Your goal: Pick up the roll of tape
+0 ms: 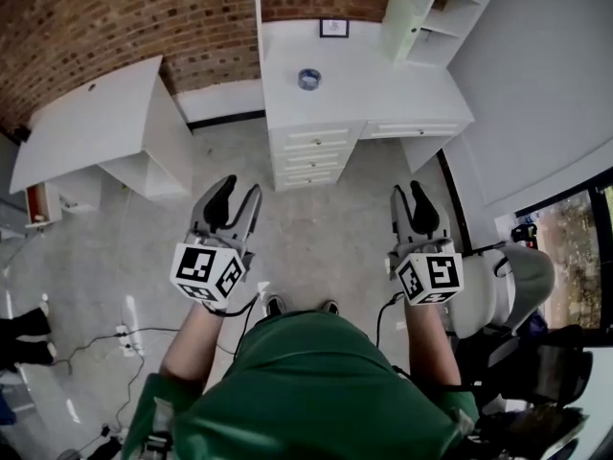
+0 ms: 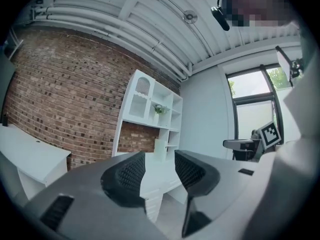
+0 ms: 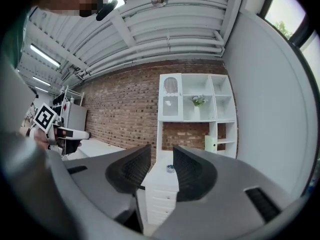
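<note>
Desk (image 1: 374, 99): tape roll (image 1: 308, 79) | left tongs (image 1: 240, 192) parted, empty | right tongs (image 1: 409, 195) same

Tape: blue round roll of tape (image 1: 308, 79), upper centre
Desk: white drawer desk (image 1: 383, 99)
Wall: red-brown brick wall (image 1: 115, 17), upper left
Shirt: plain green fabric shirt (image 1: 316, 381), bottom centre

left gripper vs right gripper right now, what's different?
The left gripper has its jaws spread wider than the right gripper. The right gripper's view frames the roll of tape between its jaws; the left gripper's view shows no tape. Both are open, empty and held level.
</note>
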A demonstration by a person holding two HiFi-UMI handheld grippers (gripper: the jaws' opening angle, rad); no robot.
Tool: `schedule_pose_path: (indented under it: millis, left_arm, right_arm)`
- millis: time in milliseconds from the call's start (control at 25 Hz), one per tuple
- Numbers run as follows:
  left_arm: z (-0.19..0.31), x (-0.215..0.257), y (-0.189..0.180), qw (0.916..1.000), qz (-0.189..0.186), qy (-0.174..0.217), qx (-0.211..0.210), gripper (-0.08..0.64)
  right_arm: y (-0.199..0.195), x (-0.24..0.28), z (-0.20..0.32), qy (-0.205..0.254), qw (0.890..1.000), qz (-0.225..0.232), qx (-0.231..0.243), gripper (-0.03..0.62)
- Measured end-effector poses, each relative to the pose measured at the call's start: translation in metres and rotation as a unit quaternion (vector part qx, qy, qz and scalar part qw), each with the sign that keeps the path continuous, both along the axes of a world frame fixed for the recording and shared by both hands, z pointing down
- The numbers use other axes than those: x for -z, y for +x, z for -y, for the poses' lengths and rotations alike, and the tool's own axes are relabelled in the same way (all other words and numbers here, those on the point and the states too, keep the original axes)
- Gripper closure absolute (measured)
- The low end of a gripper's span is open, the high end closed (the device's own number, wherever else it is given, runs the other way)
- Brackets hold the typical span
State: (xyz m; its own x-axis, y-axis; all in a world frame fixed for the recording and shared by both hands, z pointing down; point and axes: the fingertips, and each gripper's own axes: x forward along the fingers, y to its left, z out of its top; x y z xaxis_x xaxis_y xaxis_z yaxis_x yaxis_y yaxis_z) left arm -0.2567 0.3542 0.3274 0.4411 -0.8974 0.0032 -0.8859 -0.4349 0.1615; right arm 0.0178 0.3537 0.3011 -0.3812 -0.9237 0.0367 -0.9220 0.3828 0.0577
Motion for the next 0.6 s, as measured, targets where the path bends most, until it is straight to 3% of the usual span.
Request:
schedule_pose_path:
  millis: [320,600]
  left_arm:
    - [0.007,-0.029,-0.063,0.9995,-0.023,-0.016,0.015,0.367]
    - [0.033,-0.052,-0.081,0.9982,-0.020,-0.044,0.034,0.367]
  right_arm:
    - [-0.037,-0.013,-0.002,-0.012,1.000,-0.018,-0.021,0.426]
    - [-0.047,-0.034,0.032,-0.036,0.999,-0.011,-0.010,0.426]
